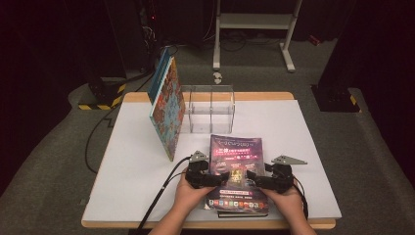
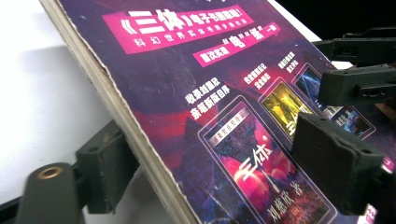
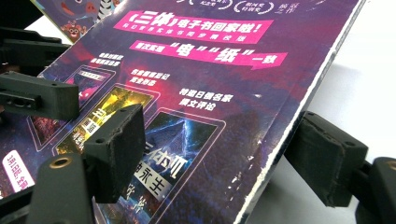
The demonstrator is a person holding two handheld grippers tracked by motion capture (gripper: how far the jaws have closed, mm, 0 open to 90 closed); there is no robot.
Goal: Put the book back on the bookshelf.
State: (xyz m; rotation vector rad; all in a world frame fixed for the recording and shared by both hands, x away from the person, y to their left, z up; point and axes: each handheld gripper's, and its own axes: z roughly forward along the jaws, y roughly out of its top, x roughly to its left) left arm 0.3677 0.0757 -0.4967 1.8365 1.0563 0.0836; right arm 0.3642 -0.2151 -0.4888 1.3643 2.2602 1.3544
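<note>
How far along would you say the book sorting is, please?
Done: one patterned book already stands leaning at the clear rack's left end. In hand: both grippers, left and right, clamp the purple book's side edges, near the table's front. Left: carrying it to the rack.

i'm working in a dim lab or studio: a white table [image 1: 137, 161] on grey carpet, cables [image 1: 98, 132] at left, a white metal stand [image 1: 254, 22] at upper centre.
</note>
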